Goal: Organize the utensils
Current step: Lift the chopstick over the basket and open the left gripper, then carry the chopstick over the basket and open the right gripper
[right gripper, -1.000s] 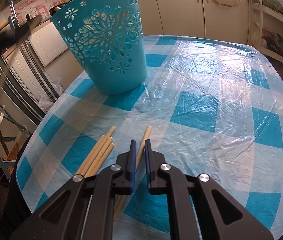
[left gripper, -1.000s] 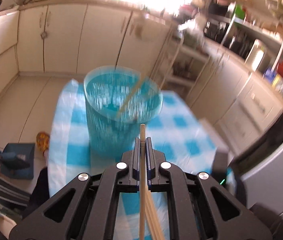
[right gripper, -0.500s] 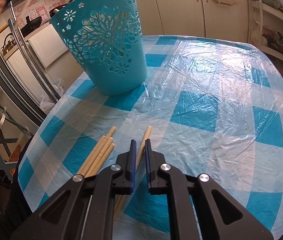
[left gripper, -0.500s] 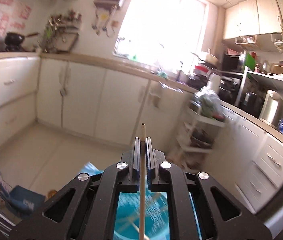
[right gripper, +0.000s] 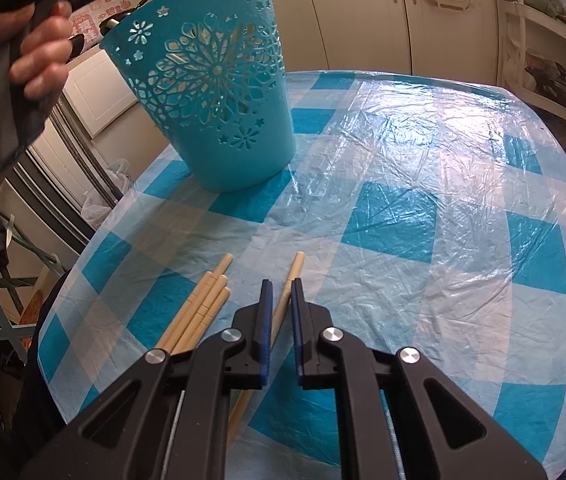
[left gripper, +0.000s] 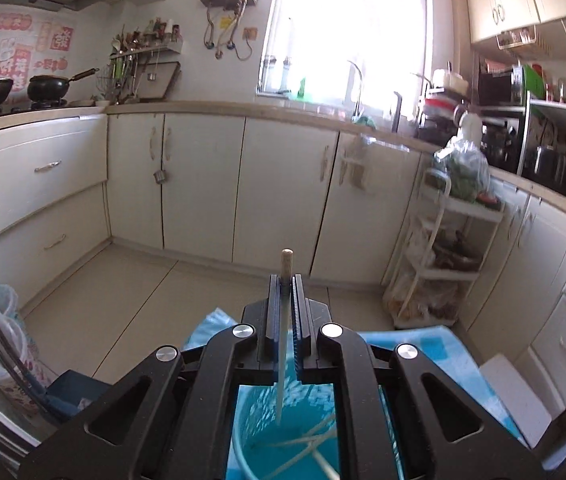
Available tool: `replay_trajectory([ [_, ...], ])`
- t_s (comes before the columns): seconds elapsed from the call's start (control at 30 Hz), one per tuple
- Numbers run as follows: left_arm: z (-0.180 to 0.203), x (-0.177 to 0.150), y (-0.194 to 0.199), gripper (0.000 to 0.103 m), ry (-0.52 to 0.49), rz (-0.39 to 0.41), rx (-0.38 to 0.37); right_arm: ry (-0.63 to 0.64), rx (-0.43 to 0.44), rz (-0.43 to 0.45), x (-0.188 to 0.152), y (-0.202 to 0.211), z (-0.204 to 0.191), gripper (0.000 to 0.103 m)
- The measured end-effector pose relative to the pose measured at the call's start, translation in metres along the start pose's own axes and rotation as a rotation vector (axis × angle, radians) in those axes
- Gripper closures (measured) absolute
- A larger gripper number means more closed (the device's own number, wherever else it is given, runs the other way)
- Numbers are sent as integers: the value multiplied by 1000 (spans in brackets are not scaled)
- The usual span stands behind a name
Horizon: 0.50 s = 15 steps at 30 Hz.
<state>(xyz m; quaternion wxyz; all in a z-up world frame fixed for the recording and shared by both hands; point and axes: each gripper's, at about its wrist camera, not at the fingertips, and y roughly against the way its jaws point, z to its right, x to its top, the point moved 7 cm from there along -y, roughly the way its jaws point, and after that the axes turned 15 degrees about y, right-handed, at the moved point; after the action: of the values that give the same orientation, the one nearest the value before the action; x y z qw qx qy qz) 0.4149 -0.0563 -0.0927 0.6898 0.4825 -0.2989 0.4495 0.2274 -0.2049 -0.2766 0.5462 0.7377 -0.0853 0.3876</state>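
Chopsticks are what we're sorting. One chopstick is pinched between the left gripper jaws, standing nearly upright, its blunt top poking just above the jaw tips, its lower end hanging below the jaws and inside the mouth of the teal basket. A few sticks already lie crossed at the basket bottom, directly beneath the jaws.

Right gripper jaws are nearly pressed together w/ a narrow slit between them, holding nothing; a single chopstick lies on the surface under and just ahead of them. A bundle of chopsticks lies to the left of those jaws, ends roughly aligned. Basket stands well ahead and left of the right jaws on the checked tablecloth. A hand shows at far left, next to the basket rim.

We judge the step in hand to be the drop into the basket. To do it well: keep the stick vertical and centred over the opening, lower the tip past the rim before letting go, then part the jaws only slightly so it slides straight down and doesn't bounce off the sticks below. Avoid nudging the light basket; it could tip.
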Motion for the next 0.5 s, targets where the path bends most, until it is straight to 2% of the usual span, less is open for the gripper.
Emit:
replay_trajectory([
  [0.03,-3,-6,2,94,-10,-20,4,3,2,-1,0,0,-1,91],
  [0.07,-5,-10,4,85,-16,-33,9,5,0,-3,0,0,-1,90],
  [0.1,-9,-15,8,67,-21,-38,20,6,-5,-7,0,0,-3,88],
  [0.17,-17,-17,19,45,-25,-17,41,10,-13,-15,0,1,-6,83],
  [0.3,-39,-24,41,36,-4,-11,59,55,-76,-41,0,-1,-13,82],
  [0.43,-68,-37,55,31,62,-46,75,109,-170,-72,1,-5,-18,93],
  [0.5,-81,-47,59,31,86,-72,87,160,-213,-76,0,-5,-23,94],
])
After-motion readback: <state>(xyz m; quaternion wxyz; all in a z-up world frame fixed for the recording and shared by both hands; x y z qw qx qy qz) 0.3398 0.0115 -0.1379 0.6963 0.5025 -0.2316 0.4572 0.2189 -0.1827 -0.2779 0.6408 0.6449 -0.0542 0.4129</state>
